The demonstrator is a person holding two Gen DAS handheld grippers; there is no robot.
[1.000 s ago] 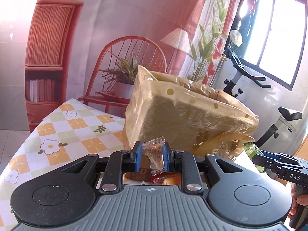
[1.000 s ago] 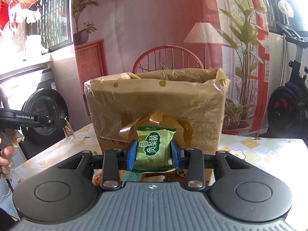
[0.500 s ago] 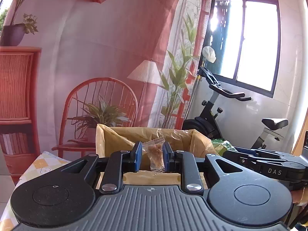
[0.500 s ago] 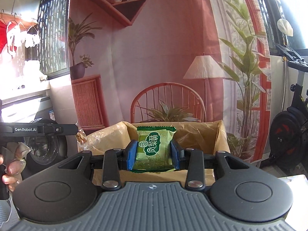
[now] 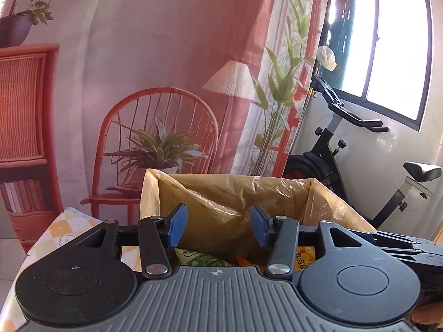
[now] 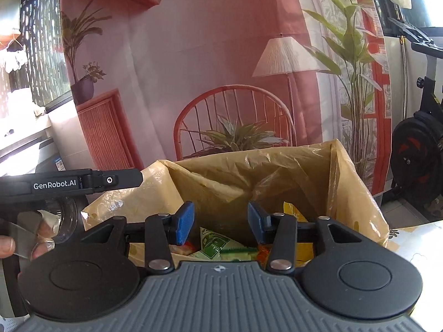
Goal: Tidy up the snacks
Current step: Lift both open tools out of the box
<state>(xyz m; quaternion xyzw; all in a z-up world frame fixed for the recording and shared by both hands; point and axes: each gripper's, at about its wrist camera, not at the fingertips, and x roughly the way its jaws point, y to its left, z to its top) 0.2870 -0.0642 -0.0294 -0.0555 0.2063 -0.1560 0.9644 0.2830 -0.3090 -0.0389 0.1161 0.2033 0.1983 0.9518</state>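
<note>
A box lined with a yellow plastic bag (image 5: 221, 193) stands in front of both grippers; it also shows in the right wrist view (image 6: 249, 174). My left gripper (image 5: 218, 228) is open and empty above the box opening. My right gripper (image 6: 220, 225) is open and empty above the same opening. Inside the box lie several snack packets: a green packet (image 6: 216, 244) and orange ones (image 5: 301, 257), with a green packet (image 5: 199, 258) seen below the left gripper. The left gripper's body (image 6: 69, 184) shows at the left of the right wrist view.
The table has a checked floral cloth (image 5: 63, 238). A backdrop with a printed chair, plant and lamp (image 5: 166, 138) hangs behind the box. An exercise bike (image 5: 360, 166) stands at the right by a window.
Both grippers have opened over the box. The clear-wrapped snack has left the left gripper and the green packet has left the right gripper; a green packet now lies inside the box.
</note>
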